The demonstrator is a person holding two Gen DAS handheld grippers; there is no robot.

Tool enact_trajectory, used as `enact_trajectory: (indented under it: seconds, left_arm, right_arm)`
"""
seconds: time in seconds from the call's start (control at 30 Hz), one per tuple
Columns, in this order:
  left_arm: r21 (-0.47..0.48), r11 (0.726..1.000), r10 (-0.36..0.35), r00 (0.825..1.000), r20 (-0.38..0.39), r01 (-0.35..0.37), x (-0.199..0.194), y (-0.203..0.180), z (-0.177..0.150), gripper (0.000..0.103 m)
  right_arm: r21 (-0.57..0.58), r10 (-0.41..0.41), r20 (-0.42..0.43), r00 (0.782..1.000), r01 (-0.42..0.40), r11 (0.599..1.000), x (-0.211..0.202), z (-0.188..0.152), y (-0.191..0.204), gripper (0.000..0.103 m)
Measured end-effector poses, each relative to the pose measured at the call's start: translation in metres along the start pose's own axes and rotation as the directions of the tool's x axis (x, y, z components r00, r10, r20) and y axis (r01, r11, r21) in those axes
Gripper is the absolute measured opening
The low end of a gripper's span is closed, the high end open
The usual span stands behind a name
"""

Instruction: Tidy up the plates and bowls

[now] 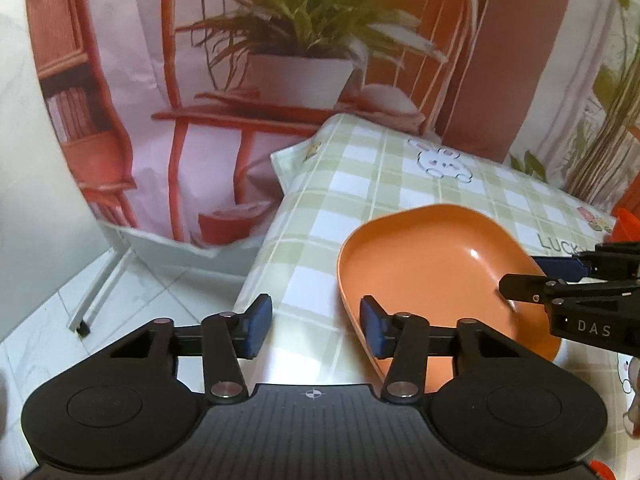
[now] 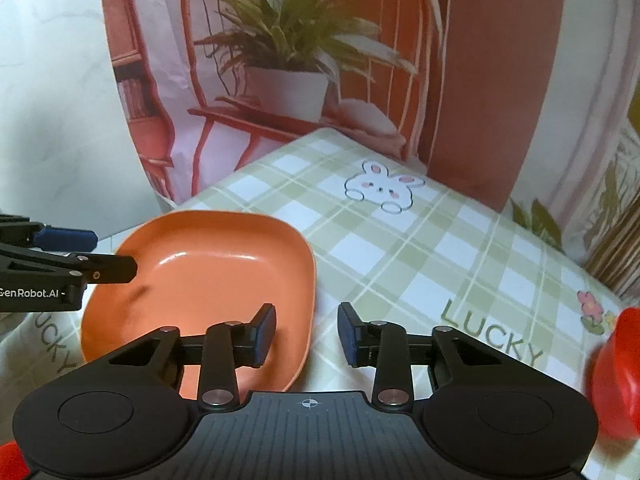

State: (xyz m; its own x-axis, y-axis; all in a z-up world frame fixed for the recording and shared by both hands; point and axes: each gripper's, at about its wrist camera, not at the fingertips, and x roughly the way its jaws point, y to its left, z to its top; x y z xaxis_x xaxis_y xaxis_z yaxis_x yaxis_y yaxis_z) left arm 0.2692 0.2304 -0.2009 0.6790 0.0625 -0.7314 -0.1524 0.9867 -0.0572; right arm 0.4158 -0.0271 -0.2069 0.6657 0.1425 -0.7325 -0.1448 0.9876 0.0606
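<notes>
A table covered with a green-and-white checked cloth (image 2: 420, 248) fills the middle of both views; the cloth carries a cartoon rabbit print (image 2: 379, 186), the word "LUCKY" and a small pink flower. Behind it hangs a printed backdrop (image 1: 224, 92) — an orange chair, a potted plant in a white pot, a bookshelf — with a plain white wall to the left. In the left wrist view the table's left edge drops to a pale tiled floor (image 1: 132, 300), where a white metal stand leg (image 1: 100, 292) rests.

The shallow orange plate with rounded corners (image 2: 208, 276) lies flat on the cloth near the table's left edge. The left gripper (image 1: 316, 326) has its fingers spread apart and holding nothing: one blue pad sits over the plate's near-left rim, the other over bare cloth. The right gripper (image 2: 307, 334) is likewise parted and empty, straddling the plate's right rim — its left pad above the plate, its right above the cloth. Whether either pad touches the plate is hard to judge from these angles.

At the far right edge of the right wrist view stands a glossy red object (image 2: 618, 376), possibly a bowl, blurred and cut off by the frame.
</notes>
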Motion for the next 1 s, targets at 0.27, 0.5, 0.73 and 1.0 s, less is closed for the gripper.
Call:
enact_trajectory:
  seconds: [0.27,0.5,0.73,1.0]
  left_arm:
    - [0.022,0.999,-0.033,0.999,0.006,0.033,0.001,-0.014,-0.001,0.014]
    - [0.025,1.0,0.005,1.0,-0.006,-0.005,-0.002,-0.022,-0.001,0.008]
    - [0.059,0.998,-0.02,1.0,0.016,0.019,-0.022,-0.034,0.007,0.008]
    - [0.07,0.996,-0.062,0.997,0.042,0.059,-0.055,-0.053,0.014,0.008]
  right_arm:
    - [0.062,0.025,-0.017,1.0,-0.024,0.998,0.005,-0.007,-0.008,0.016]
    - [0.065,0.017,-0.024,1.0,-0.016,0.998,-0.003,-0.008,-0.002,0.007]
    - [0.127,0.003,-0.025,1.0,0.0,0.992,-0.024,-0.007,-0.007,0.006]
    - [0.204,-0.008,0.019,1.0,0.004,0.979,-0.068,-0.009,-0.022,0.006]
